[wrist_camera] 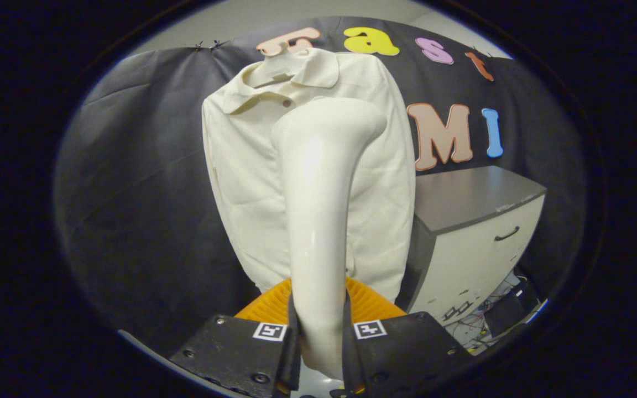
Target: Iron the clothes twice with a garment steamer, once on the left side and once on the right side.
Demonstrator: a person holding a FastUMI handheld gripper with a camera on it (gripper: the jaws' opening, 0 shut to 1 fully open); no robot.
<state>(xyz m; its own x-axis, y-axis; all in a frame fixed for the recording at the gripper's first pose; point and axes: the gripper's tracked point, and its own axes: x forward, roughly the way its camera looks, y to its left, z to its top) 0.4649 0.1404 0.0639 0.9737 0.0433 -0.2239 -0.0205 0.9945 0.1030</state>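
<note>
A cream collared shirt [241, 177] hangs on a hanger against the booth's black cloth wall, straight ahead. A cream garment steamer [318, 221] stands up between my fingers, its handle clamped by both of them and its head [332, 124] tilted toward the shirt's chest, right of the placket. My gripper [321, 337] is shut on the steamer's handle. The steamer hides the middle strip of the shirt. I cannot tell whether the head touches the cloth.
A low cabinet [479, 232] with a dark top and a pale drawer front stands right of the shirt. Tangled cables [490, 309] lie on the floor below it. An orange ribbed part [371, 301] sits just behind my fingers.
</note>
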